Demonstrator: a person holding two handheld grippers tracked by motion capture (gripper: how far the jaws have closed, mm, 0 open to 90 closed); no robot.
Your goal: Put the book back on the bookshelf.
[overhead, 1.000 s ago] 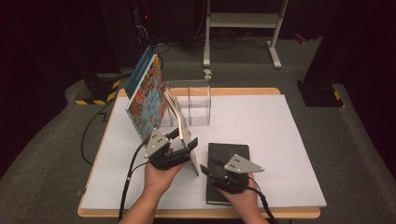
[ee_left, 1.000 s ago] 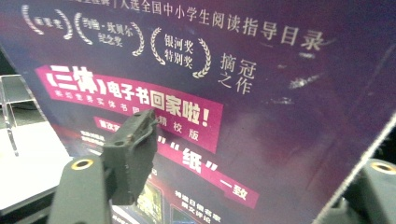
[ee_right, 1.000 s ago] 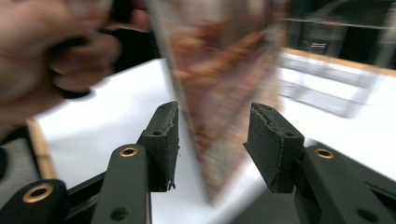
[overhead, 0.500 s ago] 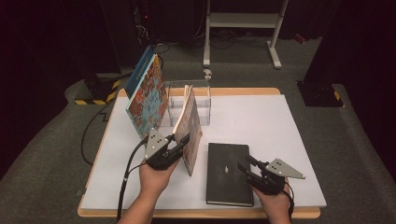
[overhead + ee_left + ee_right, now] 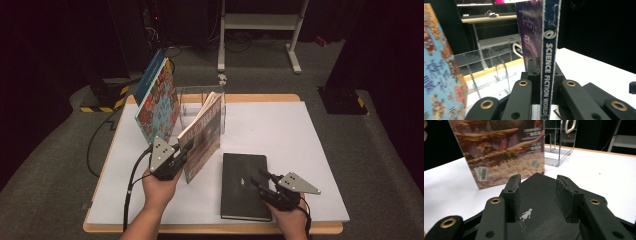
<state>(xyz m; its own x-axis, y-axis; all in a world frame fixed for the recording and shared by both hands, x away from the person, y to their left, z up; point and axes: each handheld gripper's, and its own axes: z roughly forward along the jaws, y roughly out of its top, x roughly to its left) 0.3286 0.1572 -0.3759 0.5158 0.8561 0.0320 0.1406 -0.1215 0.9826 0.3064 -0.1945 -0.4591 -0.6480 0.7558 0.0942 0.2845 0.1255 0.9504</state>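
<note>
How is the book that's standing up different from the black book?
The magazine stands upright on its edge, clamped at the spine by the left gripper; the black book lies flat on the table. The magazine has a colourful picture cover and a blue spine reading "Science Fiction World"; the black book is plain dark with a small white figure. The right gripper hovers open over the black book without gripping it. Both are thin and rectangular.

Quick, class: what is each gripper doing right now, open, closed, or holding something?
Left gripper: jaws have just closed on the spine of the upright magazine.
Right gripper: open, hovering over the black notebook, gripping nothing.
</note>
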